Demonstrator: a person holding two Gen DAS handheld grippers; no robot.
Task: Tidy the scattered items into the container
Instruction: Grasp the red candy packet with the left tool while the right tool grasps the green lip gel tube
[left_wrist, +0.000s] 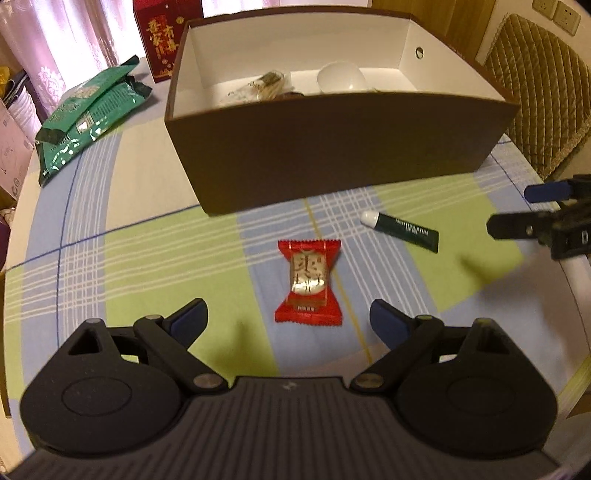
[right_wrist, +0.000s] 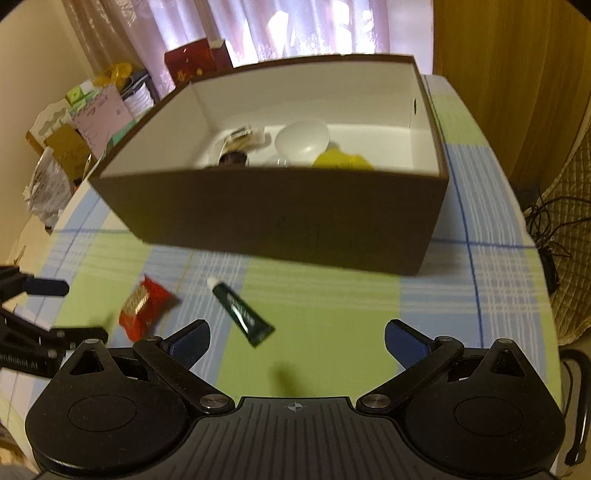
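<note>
Red candy and tube loose on the desk (left_wrist: 92, 280)

Crinkled red foil candy packet (left_wrist: 308, 283) with gold label lies before the spread, empty left gripper (left_wrist: 288, 319); right gripper (right_wrist: 296, 341) also gapes over the dark green white-capped tube (right_wrist: 242, 312).

Tablecloth (left_wrist: 147, 251): woven cloth, matt, plaid
Box (left_wrist: 332, 147): matt brown card outside, smooth white inside
Red sachet (left_wrist: 308, 284): glossy foil-like wrap, crimped ends
Green tube (left_wrist: 404, 229): smooth plastic, slight sheen, white cap
Left gripper (left_wrist: 288, 317): matt black plastic, metal rivets, blue pads (left_wrist: 192, 319)
Green packets (left_wrist: 88, 114): shiny crinkled film
</note>
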